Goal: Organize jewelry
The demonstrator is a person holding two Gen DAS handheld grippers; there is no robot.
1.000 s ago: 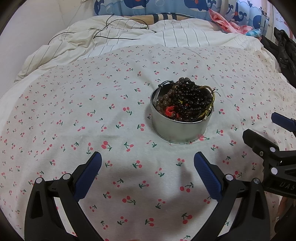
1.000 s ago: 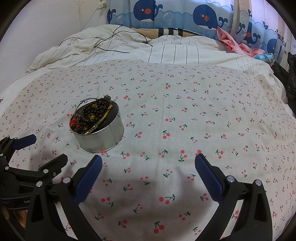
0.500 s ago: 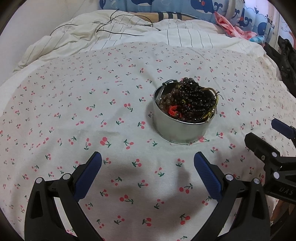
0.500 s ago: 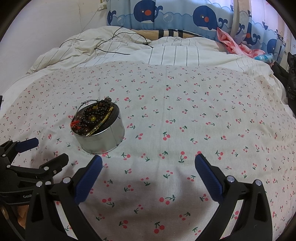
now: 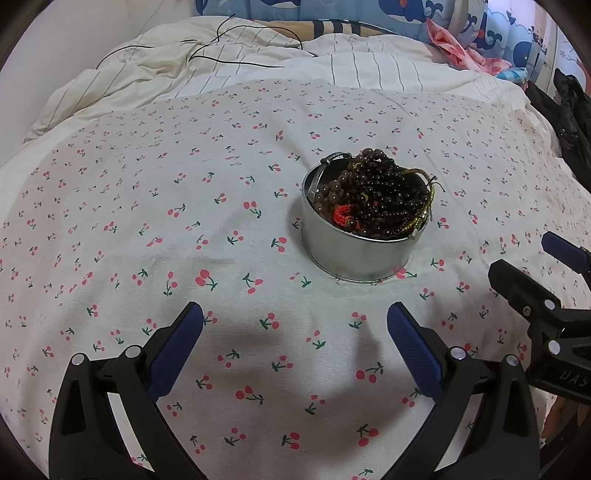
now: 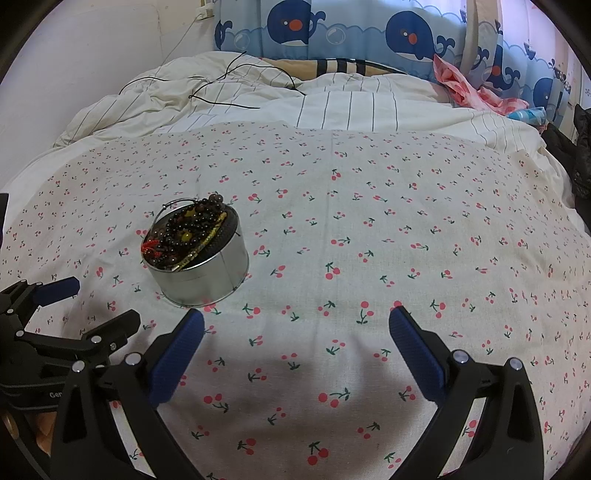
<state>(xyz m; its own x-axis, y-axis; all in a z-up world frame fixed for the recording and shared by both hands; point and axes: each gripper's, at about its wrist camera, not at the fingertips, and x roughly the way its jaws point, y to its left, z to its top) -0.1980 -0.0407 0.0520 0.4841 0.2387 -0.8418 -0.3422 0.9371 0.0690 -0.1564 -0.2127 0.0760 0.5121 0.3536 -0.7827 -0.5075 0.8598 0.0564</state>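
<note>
A round silver tin (image 5: pixel 356 254) (image 6: pixel 207 275) stands on the cherry-print cloth (image 5: pixel 184 240), heaped with dark bead bracelets (image 5: pixel 376 192) (image 6: pixel 188 230), a red knotted cord (image 5: pixel 342 215) and a gold braided band (image 5: pixel 419 218). My left gripper (image 5: pixel 294 320) hovers open a short way in front of the tin, nothing between its blue pads. My right gripper (image 6: pixel 295 320) is open too, to the right of the tin, over bare cloth. Each gripper shows at the edge of the other's view: the right one (image 5: pixel 532 266), the left one (image 6: pixel 99 302).
A rumpled striped duvet (image 6: pixel 332 107) with a thin black cable (image 6: pixel 221 83) lies behind the cloth. Whale-print fabric (image 6: pixel 369 33) and pink cloth (image 6: pixel 465 88) line the back. Dark clothing (image 5: pixel 569 122) sits at the right edge. A white wall (image 6: pixel 92 44) is at the left.
The left wrist view has crept a little nearer the tin and tilted down. The right wrist view has shifted slightly, the tin sitting a bit higher. Both grippers stayed open.
</note>
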